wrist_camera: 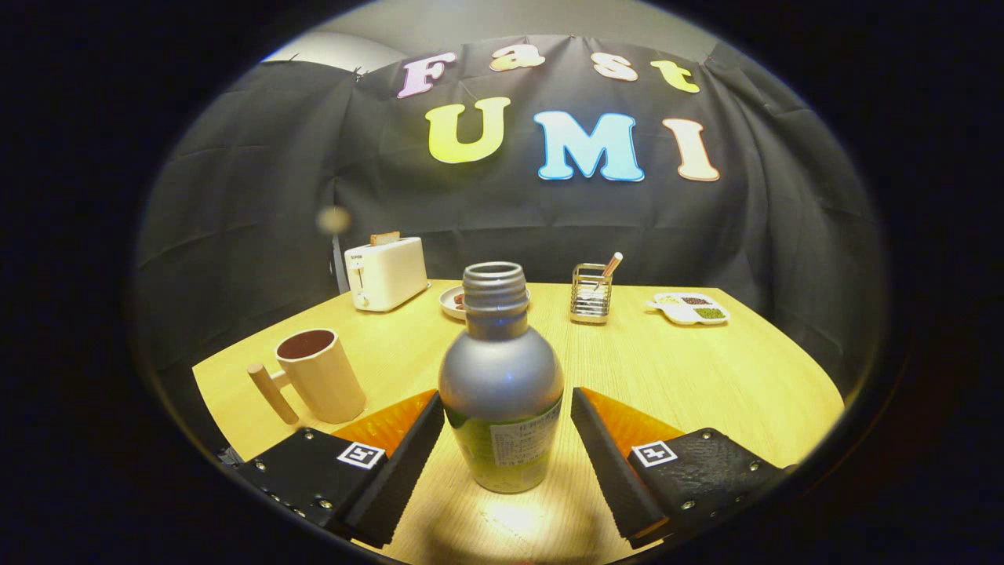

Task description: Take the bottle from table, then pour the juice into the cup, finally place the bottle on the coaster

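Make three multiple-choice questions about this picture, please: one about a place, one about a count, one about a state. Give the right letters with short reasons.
1. Where does the silver metal bottle with the green label stand?
A. between the fingers of the tongs
B. inside the white toaster
C. on the white sectioned dish

2. How many cups are on the light wooden table?
A. three
B. one
C. none

3. In what state is the bottle's mouth?
A. closed by a cap
B. open, with no cap
C. blocked by a straw

Answers:
1. A: the bottle stands upright between the two fingers, with a gap on each side.
2. B: one beige cup with a wooden handle stands beside the bottle.
3. B: the bare threaded neck shows, with nothing on it.
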`<state>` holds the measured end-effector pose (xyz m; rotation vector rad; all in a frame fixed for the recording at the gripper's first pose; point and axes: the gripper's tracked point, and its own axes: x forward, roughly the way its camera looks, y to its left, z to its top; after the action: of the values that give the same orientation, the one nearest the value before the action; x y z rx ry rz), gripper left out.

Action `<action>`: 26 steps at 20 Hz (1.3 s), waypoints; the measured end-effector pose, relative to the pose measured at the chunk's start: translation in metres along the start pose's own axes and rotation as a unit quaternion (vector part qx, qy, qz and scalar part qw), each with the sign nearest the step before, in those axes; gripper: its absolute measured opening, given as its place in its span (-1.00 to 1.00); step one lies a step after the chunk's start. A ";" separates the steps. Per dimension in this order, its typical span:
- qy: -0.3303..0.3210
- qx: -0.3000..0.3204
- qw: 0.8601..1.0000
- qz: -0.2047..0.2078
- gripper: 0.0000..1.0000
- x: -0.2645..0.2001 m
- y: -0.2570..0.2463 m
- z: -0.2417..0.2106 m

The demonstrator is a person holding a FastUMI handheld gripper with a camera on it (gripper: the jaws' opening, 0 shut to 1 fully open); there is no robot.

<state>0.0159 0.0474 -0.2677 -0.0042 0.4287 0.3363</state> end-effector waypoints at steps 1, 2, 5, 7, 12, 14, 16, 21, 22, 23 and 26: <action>0.004 0.001 1.000 -0.001 0.98 0.001 -0.001 -0.004; 0.008 0.003 1.000 -0.001 0.99 0.002 -0.001 -0.006; 0.024 0.006 1.000 0.003 0.99 0.007 -0.001 -0.015; 0.035 0.009 0.999 0.005 0.99 0.009 0.000 -0.021; 0.051 0.012 0.999 0.005 0.98 0.012 -0.002 -0.031; 0.051 0.010 0.999 0.006 0.83 0.013 0.000 -0.030; 0.054 0.002 0.999 0.001 0.63 0.013 -0.001 -0.030; 0.071 -0.035 0.997 0.003 0.42 0.013 -0.001 -0.028; 0.073 -0.039 0.997 0.002 0.42 0.017 -0.001 -0.026; 0.077 -0.046 0.996 0.007 0.42 0.015 0.001 -0.023; 0.073 -0.073 0.995 0.006 0.42 0.014 0.001 -0.008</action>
<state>0.0243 0.0525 -0.2811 -0.1696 0.5483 0.3794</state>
